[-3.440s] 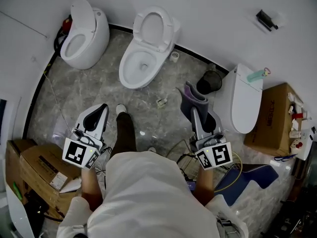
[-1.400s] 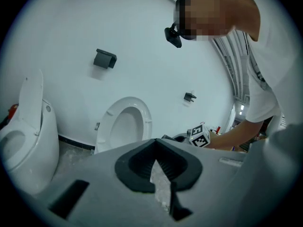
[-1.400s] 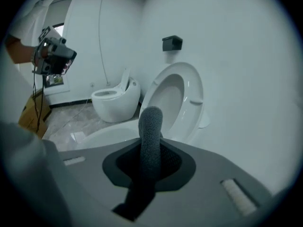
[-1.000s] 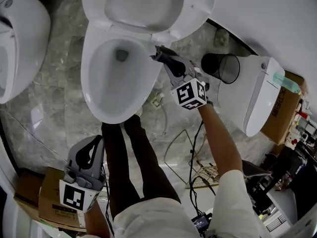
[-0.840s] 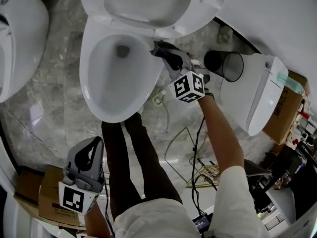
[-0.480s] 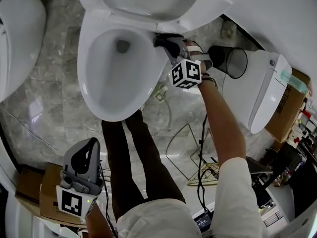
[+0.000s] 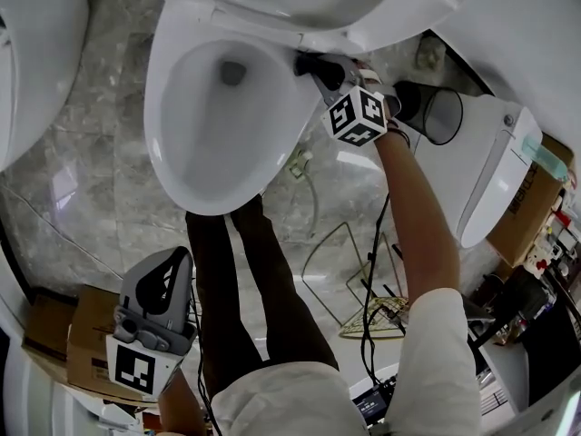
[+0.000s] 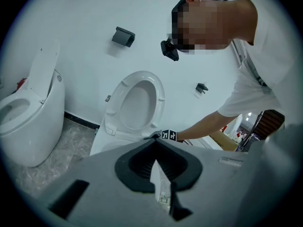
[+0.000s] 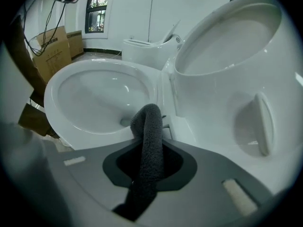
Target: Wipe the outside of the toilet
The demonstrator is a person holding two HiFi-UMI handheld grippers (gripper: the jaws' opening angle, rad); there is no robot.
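Note:
The white toilet (image 7: 218, 107) stands with seat and lid raised; its bowl (image 9: 94, 96) and lid (image 9: 227, 37) fill the right gripper view. My right gripper (image 7: 309, 64) is at the bowl's right rear, beside the hinge, shut on a dark grey cloth (image 9: 147, 126). The cloth's folded end presses on the rim ledge by the hinge. My left gripper (image 7: 172, 260) hangs back at the lower left, far from the toilet (image 8: 135, 103). In its own view the left gripper (image 8: 156, 160) is shut with nothing between the jaws.
A black waste bin (image 7: 434, 112) stands just right of my right gripper, with a second toilet (image 7: 504, 180) beyond it and a third (image 7: 27, 44) at far left. Cardboard boxes (image 7: 77, 339) sit by my left gripper. Cables (image 7: 363, 289) lie on the marble floor beside my legs (image 7: 245, 280).
Since 3.4 s ago I have come up to the toilet and the right gripper has reached its rim with the cloth. Over the last second it slid slightly rightward along the rear. The left gripper stayed low.

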